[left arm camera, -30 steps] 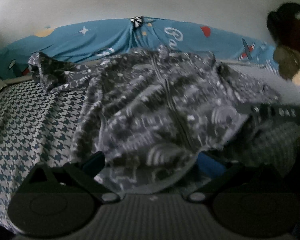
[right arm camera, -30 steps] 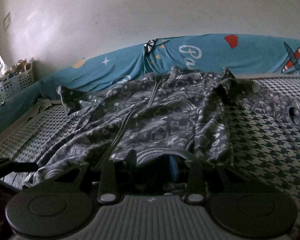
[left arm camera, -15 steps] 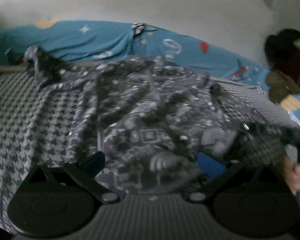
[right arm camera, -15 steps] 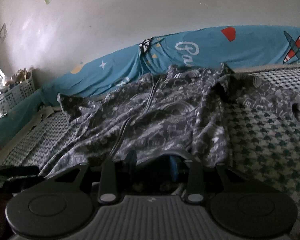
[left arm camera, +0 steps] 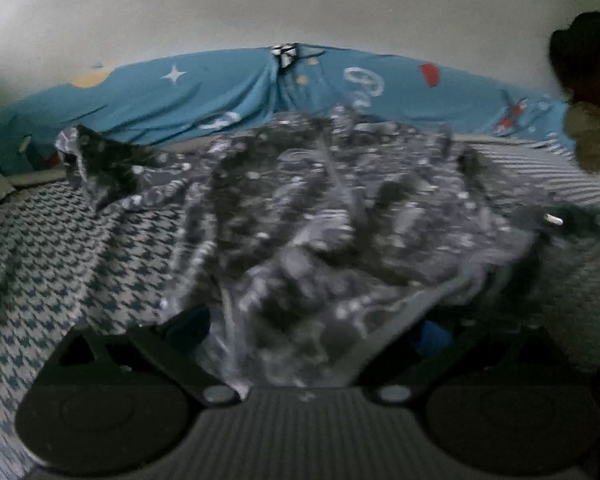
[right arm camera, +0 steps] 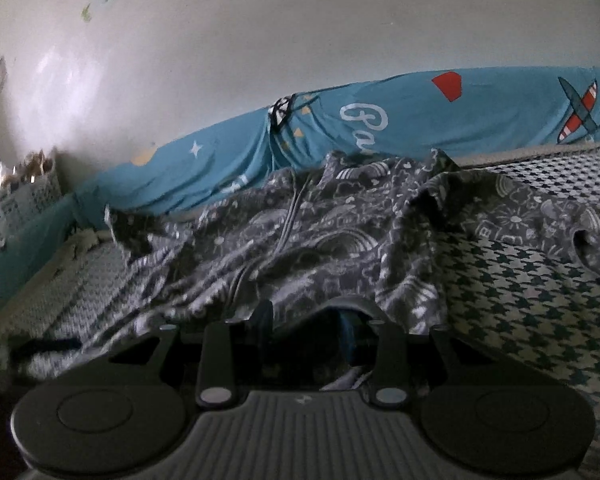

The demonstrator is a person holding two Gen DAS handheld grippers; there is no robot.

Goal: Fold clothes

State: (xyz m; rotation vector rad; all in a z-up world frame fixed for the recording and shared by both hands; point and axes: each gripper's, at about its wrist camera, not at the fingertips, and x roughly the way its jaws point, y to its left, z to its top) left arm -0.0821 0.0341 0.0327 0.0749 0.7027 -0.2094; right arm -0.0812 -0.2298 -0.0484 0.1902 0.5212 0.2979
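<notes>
A dark grey patterned zip jacket [left arm camera: 320, 220] lies spread front-up on the bed, collar toward the wall. One sleeve [left arm camera: 96, 160] reaches left and the other sleeve [right arm camera: 560, 220] reaches right. My left gripper [left arm camera: 310, 328] stands wide open at the jacket's near hem, with rumpled cloth filling the gap between its fingers. My right gripper [right arm camera: 306, 320] is narrowed on the jacket [right arm camera: 320, 248] at the hem's right part. The hem arches over its fingertips and hides them. The left wrist view is blurred.
The bed has a houndstooth cover [right arm camera: 520, 300] and a blue printed sheet [right arm camera: 420, 120] bunched along the white wall. A basket [right arm camera: 24, 196] stands at the far left. Dark soft things [left arm camera: 588, 80] sit at the right edge.
The left gripper has slid into the hem, so more cloth bunches between its fingers. The right gripper has kept its hold while the hem shifted slightly.
</notes>
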